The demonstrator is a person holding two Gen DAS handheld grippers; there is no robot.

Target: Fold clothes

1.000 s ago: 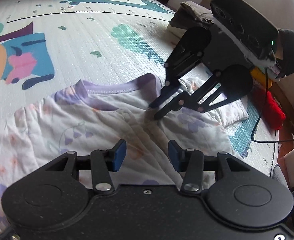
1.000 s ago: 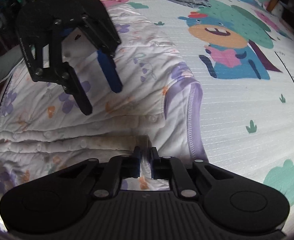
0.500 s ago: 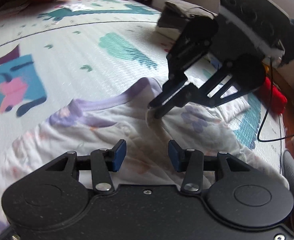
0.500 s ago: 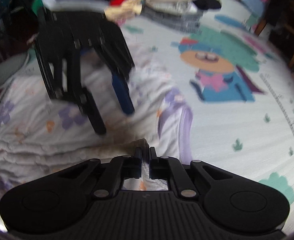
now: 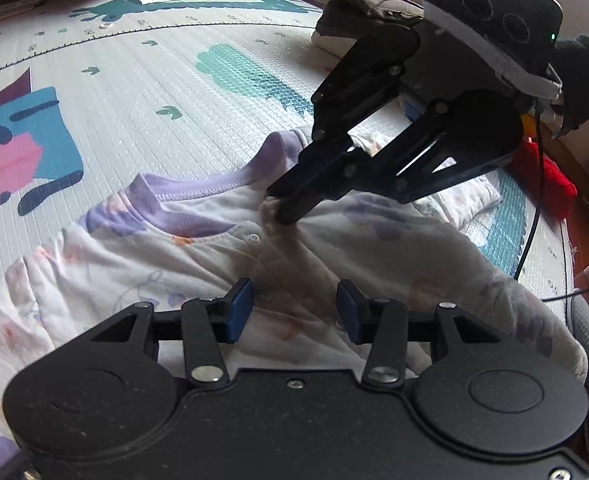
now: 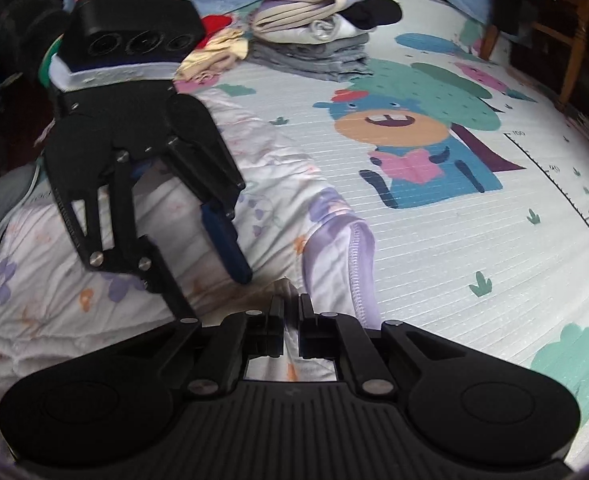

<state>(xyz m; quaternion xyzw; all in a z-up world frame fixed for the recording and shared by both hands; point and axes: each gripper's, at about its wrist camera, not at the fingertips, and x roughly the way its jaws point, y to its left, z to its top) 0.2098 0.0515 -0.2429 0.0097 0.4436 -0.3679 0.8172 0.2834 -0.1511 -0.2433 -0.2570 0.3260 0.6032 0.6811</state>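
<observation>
Pinching the floral garment (image 5: pixel 198 256) near its collar, the right tool (image 5: pixel 284 216) stays clamped. The left tool (image 5: pixel 294 308) hovers, fingers apart, above the play mat (image 6: pixel 434 248).

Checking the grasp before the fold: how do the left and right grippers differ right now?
The right gripper is shut, pinching a fold of the floral garment; the left gripper is open with its blue pads apart, gripping nothing. Both angle down over the garment's purple-trimmed neckline.

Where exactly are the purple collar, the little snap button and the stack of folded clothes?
purple collar (image 5: pixel 198 192): left wrist view, on its stitched band.
snap button (image 5: pixel 253 237): left wrist view, on its ring.
stack of folded clothes (image 6: pixel 318 54): right wrist view, on the grey layers.
</observation>
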